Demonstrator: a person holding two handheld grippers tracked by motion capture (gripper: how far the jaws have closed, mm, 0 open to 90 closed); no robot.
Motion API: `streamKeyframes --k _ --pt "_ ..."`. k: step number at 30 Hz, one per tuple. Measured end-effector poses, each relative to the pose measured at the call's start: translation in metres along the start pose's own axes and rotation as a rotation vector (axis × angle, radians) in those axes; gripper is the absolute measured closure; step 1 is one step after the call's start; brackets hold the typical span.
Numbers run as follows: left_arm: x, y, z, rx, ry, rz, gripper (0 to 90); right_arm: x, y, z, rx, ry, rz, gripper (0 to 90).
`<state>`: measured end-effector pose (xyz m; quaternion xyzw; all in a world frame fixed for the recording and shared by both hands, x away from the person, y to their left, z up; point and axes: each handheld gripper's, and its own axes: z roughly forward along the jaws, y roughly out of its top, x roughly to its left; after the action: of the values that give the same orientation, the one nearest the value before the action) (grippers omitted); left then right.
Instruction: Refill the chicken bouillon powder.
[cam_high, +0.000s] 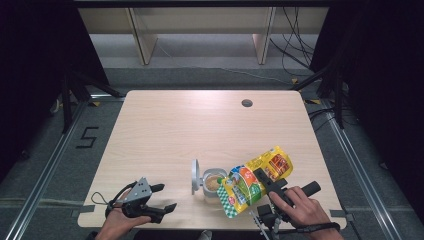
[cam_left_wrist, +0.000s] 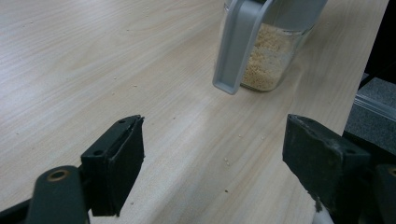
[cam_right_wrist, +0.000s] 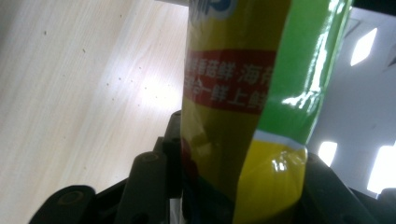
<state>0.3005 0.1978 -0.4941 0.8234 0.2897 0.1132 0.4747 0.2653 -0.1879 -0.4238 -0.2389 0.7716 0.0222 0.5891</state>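
A small clear jar (cam_high: 212, 184) of pale grains stands near the table's front edge, with its grey hinged lid (cam_high: 194, 176) flipped up on the left. My right gripper (cam_high: 259, 176) is shut on a yellow and green snack bag (cam_high: 249, 182). The bag is held tilted, and its lower end reaches the jar's right side. In the right gripper view the bag (cam_right_wrist: 243, 93) fills the gap between the jaws of the gripper (cam_right_wrist: 243, 154). My left gripper (cam_high: 165, 197) rests open at the front left. In the left gripper view its gripper (cam_left_wrist: 215, 149) faces the jar (cam_left_wrist: 271, 65) and lid (cam_left_wrist: 239, 46), well short of them.
The wooden table (cam_high: 175, 130) has a round cable hole (cam_high: 246, 103) at the back right. Small crumbs (cam_left_wrist: 226, 161) lie on the surface near the jar. Shelving legs and cables stand on the floor beyond the far edge.
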Motion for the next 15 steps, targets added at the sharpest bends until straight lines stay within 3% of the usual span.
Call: streamKeyframes --k 1,3,7,8,9,10,11,14,15 --pt "0.000 0.000 0.000 0.000 0.000 0.000 20.3 0.000 0.000 0.000 0.000 0.000 0.000 64.8" --pt "0.000 0.000 0.000 0.000 0.000 0.000 20.3 0.004 -0.003 0.001 -0.022 -0.014 0.077 65.0" --pt "0.000 0.000 0.000 0.000 0.000 0.000 20.3 0.005 -0.006 0.001 -0.036 -0.003 0.098 65.2" --pt "0.000 0.000 0.000 0.000 -0.001 -0.001 20.4 0.009 -0.007 0.001 -0.042 0.002 0.130 65.3" --pt "0.000 0.000 0.000 0.000 -0.001 -0.001 20.3 0.009 -0.007 0.001 -0.042 0.002 0.130 65.3" --pt "0.000 0.000 0.000 0.000 0.000 0.000 20.4 0.012 -0.008 0.001 -0.049 0.004 0.168 65.5" --pt "0.000 0.000 0.000 0.000 0.000 0.000 20.4 0.012 -0.008 0.001 -0.049 0.004 0.168 65.5" --pt "0.000 0.000 0.000 -0.001 0.000 -0.002 20.4 0.018 -0.013 0.003 -0.074 0.013 0.252 65.9" --pt "0.000 0.000 0.000 -0.001 0.000 -0.002 20.4 0.018 -0.013 0.003 -0.074 0.013 0.252 65.9"
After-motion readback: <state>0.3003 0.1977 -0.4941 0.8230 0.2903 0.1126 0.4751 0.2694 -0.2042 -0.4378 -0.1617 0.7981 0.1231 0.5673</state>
